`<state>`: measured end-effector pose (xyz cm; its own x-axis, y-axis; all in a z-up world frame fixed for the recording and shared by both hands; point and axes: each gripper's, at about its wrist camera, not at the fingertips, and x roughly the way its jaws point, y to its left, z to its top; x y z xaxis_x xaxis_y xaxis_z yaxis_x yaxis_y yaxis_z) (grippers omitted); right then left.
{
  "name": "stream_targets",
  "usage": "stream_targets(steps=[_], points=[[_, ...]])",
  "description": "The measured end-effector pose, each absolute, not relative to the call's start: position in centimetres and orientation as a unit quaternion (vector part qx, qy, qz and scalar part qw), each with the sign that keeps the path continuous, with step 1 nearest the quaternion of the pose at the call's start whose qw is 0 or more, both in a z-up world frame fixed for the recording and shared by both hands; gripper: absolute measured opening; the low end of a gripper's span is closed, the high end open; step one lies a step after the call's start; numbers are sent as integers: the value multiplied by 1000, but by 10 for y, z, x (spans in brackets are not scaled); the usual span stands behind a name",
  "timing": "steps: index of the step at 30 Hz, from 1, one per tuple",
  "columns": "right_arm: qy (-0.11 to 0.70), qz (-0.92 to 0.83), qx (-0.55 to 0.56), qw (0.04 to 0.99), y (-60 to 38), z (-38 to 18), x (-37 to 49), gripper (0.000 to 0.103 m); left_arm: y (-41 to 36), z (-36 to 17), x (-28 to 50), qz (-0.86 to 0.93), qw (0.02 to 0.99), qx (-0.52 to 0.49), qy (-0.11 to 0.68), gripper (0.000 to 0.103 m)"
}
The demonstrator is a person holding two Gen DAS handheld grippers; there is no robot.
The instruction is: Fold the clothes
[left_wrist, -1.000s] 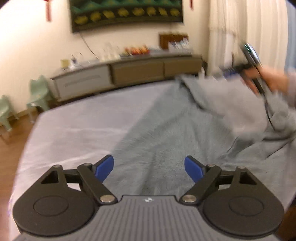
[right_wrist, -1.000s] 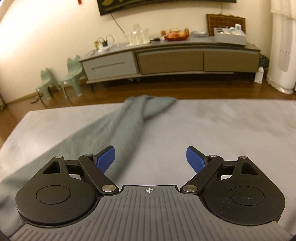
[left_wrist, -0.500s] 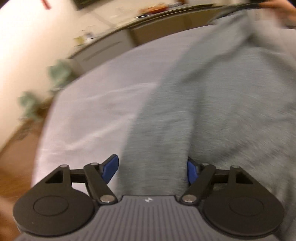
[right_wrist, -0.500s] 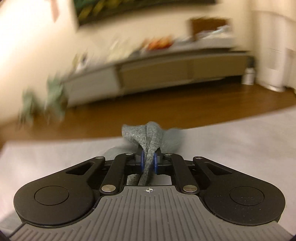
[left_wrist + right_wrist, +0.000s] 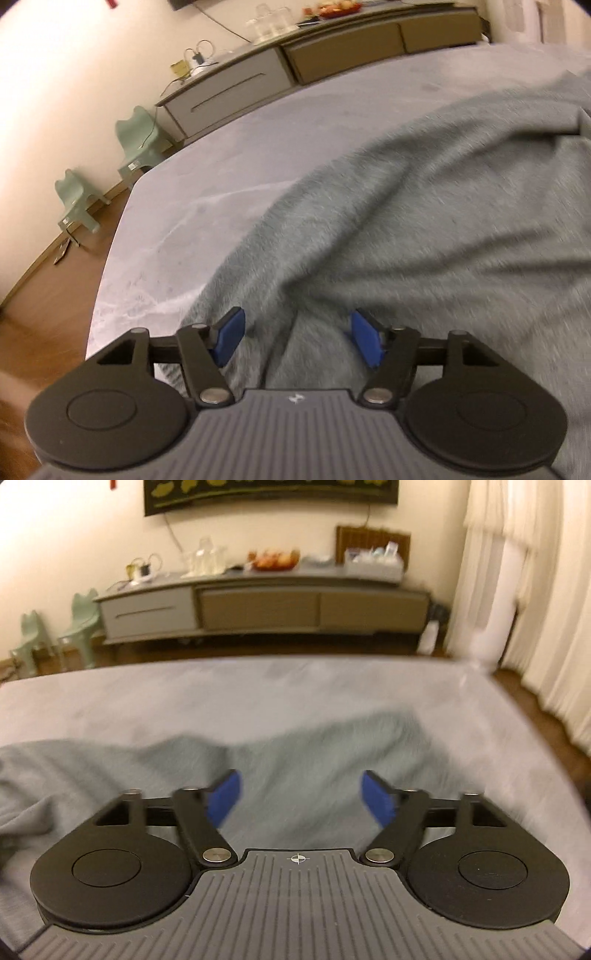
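Counting one grey garment [image 5: 424, 206] lying on one table [image 5: 229, 162], two grippers, left [image 5: 297, 341] and right [image 5: 301, 799], each showing two blue fingers [image 5: 229, 339], two green chairs [image 5: 107, 166], one long sideboard [image 5: 258, 605], one fruit bowl [image 5: 274, 559].

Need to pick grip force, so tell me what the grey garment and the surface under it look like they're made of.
Grey garment: looks like a soft, matte knit, maybe fleece or brushed jersey; the nap looks fuzzy and it falls in loose, rounded folds. Motion blur leaves the weave unclear.
Surface under it: a smooth pale grey cloth cover, seemingly thin woven fabric; it lies flat with faint creases and whitish marks.
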<state>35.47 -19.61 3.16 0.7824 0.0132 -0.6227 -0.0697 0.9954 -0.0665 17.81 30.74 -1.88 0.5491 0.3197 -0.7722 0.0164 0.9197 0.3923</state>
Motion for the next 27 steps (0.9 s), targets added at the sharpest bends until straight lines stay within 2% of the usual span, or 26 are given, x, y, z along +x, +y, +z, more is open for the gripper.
stream_targets(steps=[3,5,8,12,15,16,18,20,22,24,26,27], points=[[368,7,-71,927,-213,10,397,81,309,-23,192,86,852,199,477,67],[437,16,-62,897,-237,-16,429,46,311,-26,208,92,844,212,484,67],[450,-6,-56,891,-261,-27,458,48,314,-32,254,112,834,224,491,67],[423,-108,-135,889,-278,-34,494,49,313,-47,330,182,820,249,482,67],[414,-143,-177,882,-278,-29,499,50,309,-47,361,223,814,242,479,62],[400,-139,-166,891,-276,-21,491,50,306,-40,360,222,825,225,469,62],[371,-90,-120,916,-267,-2,465,55,298,-22,346,211,849,177,451,63],[360,-18,-91,928,-248,6,434,69,295,-13,328,201,864,126,444,64],[370,54,-71,925,-229,2,410,74,294,-11,313,194,869,84,448,64],[398,92,-57,911,-219,-14,405,74,297,-15,307,197,865,65,457,64],[415,68,-66,905,-215,-33,409,70,291,-17,291,211,860,54,462,64],[415,48,-63,906,-220,-35,409,72,289,-17,280,214,858,44,466,64]])
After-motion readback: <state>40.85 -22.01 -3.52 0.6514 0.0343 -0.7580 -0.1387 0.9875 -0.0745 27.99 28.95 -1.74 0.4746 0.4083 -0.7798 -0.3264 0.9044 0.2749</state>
